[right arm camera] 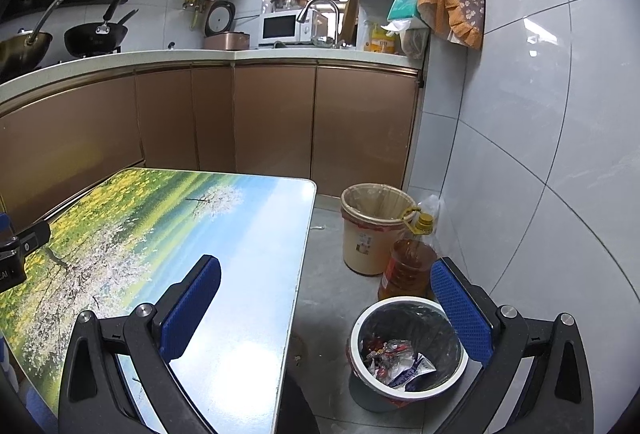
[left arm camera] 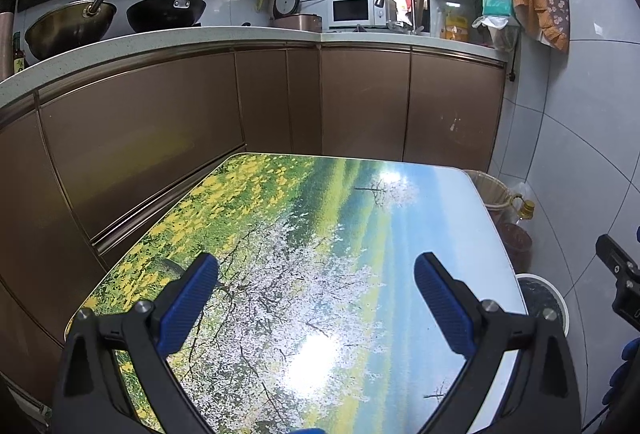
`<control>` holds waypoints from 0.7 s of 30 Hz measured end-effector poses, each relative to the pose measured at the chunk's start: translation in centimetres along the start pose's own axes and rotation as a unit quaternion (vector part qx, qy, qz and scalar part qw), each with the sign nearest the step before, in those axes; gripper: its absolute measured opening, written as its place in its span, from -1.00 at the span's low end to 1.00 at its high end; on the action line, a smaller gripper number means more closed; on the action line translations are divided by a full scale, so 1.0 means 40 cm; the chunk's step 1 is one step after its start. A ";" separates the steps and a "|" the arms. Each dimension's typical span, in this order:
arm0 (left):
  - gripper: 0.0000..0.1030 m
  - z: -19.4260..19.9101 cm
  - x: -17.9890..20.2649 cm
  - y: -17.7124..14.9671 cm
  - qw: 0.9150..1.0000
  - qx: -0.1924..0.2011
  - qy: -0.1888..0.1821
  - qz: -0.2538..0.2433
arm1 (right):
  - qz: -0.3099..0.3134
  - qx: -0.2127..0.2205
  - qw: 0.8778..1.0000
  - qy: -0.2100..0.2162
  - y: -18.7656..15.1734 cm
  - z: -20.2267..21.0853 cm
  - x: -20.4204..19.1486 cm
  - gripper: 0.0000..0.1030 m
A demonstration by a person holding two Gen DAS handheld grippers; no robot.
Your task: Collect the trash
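My left gripper [left arm camera: 316,270] hangs open over the table [left arm camera: 320,218], whose top is printed with a flowery landscape; nothing is between its blue pads. My right gripper [right arm camera: 326,268] is open too and holds nothing, with one finger over the table's right edge [right arm camera: 296,274] and the other over the floor. Below it on the floor stands a white-rimmed trash bin [right arm camera: 400,301] with a black liner, and crumpled wrappers [right arm camera: 394,356] lie inside it. In the left wrist view that bin [left arm camera: 560,304] peeks out past the table's right side. I see no loose trash on the table.
A beige lined bin [right arm camera: 366,242] and an oil bottle [right arm camera: 408,270] stand on the floor behind the trash bin, close to the tiled wall. Brown cabinets [left arm camera: 360,101] with a counter, woks and a sink run behind the table.
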State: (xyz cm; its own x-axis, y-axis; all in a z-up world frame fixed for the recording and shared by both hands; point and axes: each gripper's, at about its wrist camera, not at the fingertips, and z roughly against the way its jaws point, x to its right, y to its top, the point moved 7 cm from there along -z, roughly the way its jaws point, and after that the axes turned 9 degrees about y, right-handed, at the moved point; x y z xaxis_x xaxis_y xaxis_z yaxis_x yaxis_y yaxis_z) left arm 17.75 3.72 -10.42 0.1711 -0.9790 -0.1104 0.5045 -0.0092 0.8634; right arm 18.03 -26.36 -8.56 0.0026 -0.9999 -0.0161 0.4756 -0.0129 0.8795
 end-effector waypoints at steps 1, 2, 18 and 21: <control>0.92 0.002 0.000 0.000 1.000 0.001 0.000 0.000 | 0.000 0.003 1.000 -0.001 0.002 0.004 0.002 0.99; 0.92 0.004 0.001 0.002 1.000 0.002 0.000 0.000 | 0.000 0.005 1.000 -0.002 0.004 0.007 0.003 0.99; 0.92 0.071 0.008 0.057 0.999 0.052 0.000 -0.003 | 0.020 0.046 0.999 -0.007 0.069 0.073 0.001 0.99; 0.92 0.085 0.009 0.074 0.998 0.062 0.000 -0.003 | 0.019 0.054 0.998 -0.006 0.086 0.088 0.002 0.99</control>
State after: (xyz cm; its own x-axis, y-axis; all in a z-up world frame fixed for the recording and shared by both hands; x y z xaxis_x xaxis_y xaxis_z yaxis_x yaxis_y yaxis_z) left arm 16.43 2.66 -6.25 0.1685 -0.9788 -0.1167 0.3964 -0.0411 0.9171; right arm 16.57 -26.50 -3.86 0.0080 -0.9997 0.0236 0.3781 0.0248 0.9254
